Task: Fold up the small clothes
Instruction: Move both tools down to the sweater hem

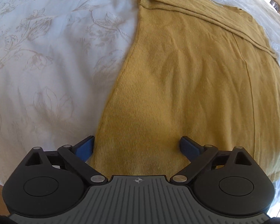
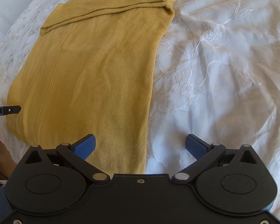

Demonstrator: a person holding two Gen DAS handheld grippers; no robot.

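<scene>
A white bedspread (image 1: 46, 56) covers nearly everything around the garment, its cloth worked with a floral pattern of stems, leaves and large blooms. In the left wrist view the flowers read as pale beige outlines on white; in the right wrist view the same embroidery (image 2: 224, 37) catches the light and looks glossy. The cloth lies in soft wrinkles and shallow folds rather than flat. At the lower left edge of the right wrist view, a strip of brown wood (image 2: 0, 155) shows beyond the bedspread's edge.
</scene>
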